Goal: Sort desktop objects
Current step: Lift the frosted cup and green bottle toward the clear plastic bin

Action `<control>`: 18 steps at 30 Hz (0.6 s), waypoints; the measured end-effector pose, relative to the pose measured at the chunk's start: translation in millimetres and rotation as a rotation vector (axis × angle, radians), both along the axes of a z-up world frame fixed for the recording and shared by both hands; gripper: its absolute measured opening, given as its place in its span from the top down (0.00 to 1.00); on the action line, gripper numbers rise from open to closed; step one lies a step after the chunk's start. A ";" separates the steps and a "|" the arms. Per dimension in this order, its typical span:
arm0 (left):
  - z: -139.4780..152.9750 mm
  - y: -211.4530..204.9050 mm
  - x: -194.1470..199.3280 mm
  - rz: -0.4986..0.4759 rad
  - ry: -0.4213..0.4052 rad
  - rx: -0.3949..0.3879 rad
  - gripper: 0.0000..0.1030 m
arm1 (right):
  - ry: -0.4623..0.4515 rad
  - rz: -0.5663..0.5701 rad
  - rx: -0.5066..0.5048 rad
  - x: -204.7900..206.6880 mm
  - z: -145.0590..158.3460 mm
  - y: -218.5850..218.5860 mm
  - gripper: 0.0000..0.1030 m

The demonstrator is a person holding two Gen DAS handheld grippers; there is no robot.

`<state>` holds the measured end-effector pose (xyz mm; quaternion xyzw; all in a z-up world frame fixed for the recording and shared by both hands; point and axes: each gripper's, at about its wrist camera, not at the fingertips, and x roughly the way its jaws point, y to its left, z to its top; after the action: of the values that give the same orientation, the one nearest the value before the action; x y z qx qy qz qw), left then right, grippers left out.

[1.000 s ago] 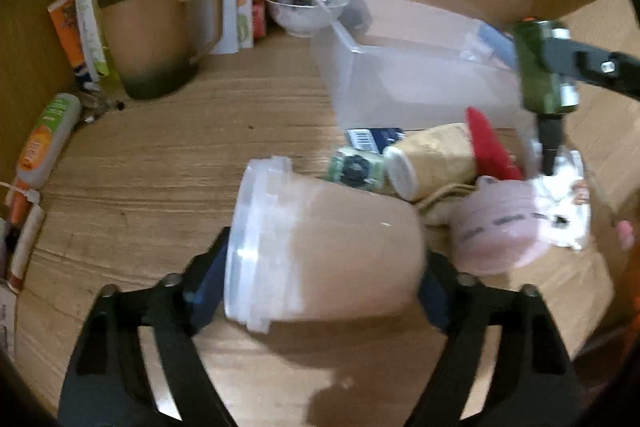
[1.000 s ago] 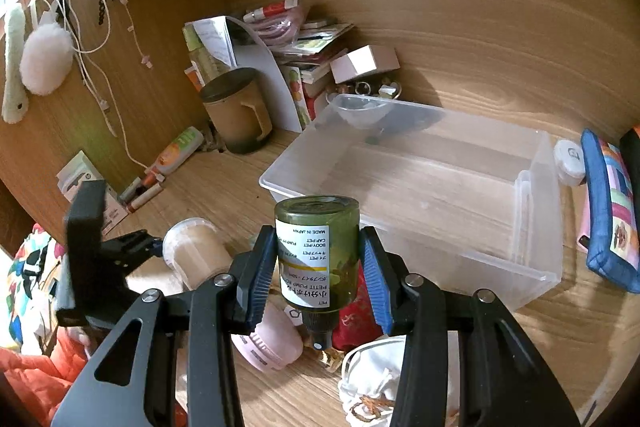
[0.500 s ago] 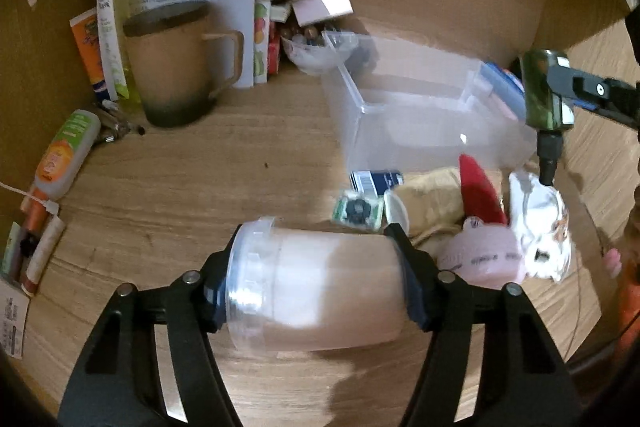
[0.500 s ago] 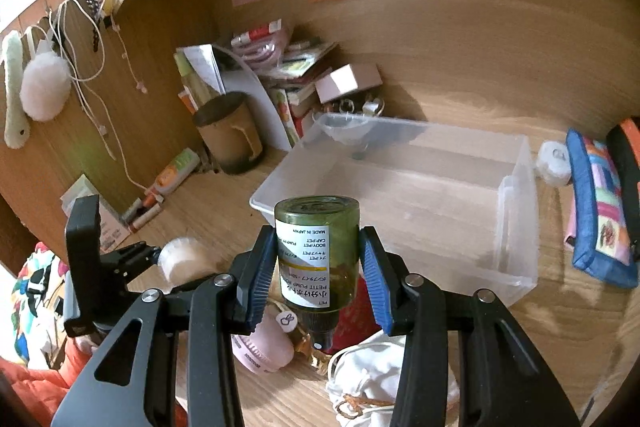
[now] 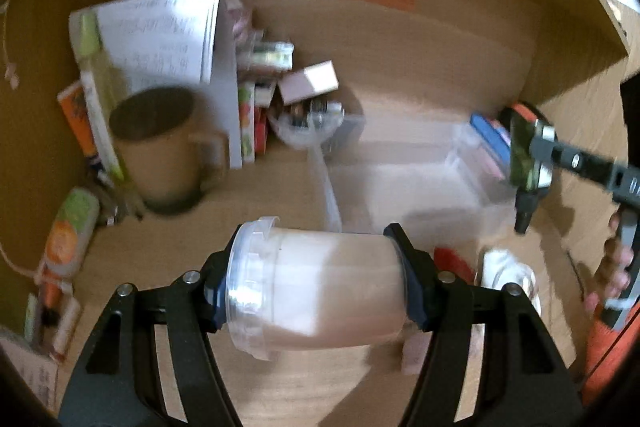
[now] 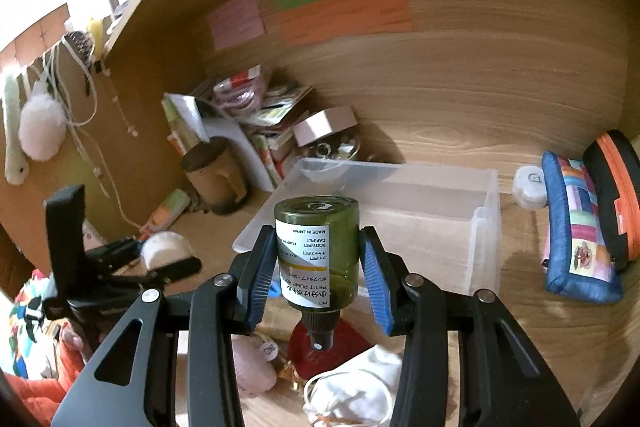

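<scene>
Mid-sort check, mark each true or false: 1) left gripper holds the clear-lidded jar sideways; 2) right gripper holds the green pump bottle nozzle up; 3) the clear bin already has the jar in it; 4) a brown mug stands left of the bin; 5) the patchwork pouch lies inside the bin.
1) True: the left gripper clamps the jar on its side.
2) False: the right gripper holds the green pump bottle nozzle down.
3) False: the clear bin looks empty.
4) True: the brown mug.
5) False: the patchwork pouch lies outside, to the bin's right.

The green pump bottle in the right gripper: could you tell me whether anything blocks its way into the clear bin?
Nothing visible does. The green pump bottle hangs above the clear bin's near wall, and the bin is open-topped.
</scene>
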<state>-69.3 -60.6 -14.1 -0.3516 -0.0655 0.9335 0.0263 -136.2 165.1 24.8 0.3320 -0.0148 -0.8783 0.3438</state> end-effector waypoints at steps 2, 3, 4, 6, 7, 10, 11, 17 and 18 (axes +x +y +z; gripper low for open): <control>8.3 0.1 -12.0 0.001 0.003 0.007 0.36 | 0.001 -0.016 -0.008 -7.5 0.2 3.1 0.62; 12.5 0.8 -18.9 0.004 0.007 0.005 0.36 | 0.003 -0.023 -0.011 -11.0 0.3 4.3 0.62; 16.0 1.6 -24.5 0.004 0.012 -0.002 0.36 | 0.006 -0.033 -0.013 -13.9 0.3 5.5 0.62; 22.6 6.1 -38.3 0.003 0.021 -0.014 0.36 | 0.003 -0.042 -0.025 -20.3 -0.5 7.4 0.62; 23.9 7.5 -42.4 0.000 0.022 -0.015 0.36 | -0.002 -0.046 -0.031 -23.9 -1.0 8.0 0.62; 25.1 17.2 -61.9 -0.022 0.016 -0.020 0.36 | 0.004 -0.070 -0.031 -33.2 -2.5 6.4 0.62; 24.3 20.7 -68.4 -0.028 0.012 -0.024 0.36 | 0.003 -0.078 -0.030 -37.1 -3.4 5.1 0.62; 4.8 41.4 -100.5 -0.064 -0.037 -0.045 0.36 | -0.017 -0.126 -0.009 -60.7 -15.8 0.6 0.62; 0.0 44.5 -105.4 -0.071 -0.047 -0.049 0.36 | -0.023 -0.133 -0.004 -63.4 -18.7 1.0 0.62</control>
<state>-174.6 -16.0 -14.1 -0.3758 -0.0308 0.9249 0.0492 -199.6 166.1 6.1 0.3395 -0.0425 -0.8953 0.2852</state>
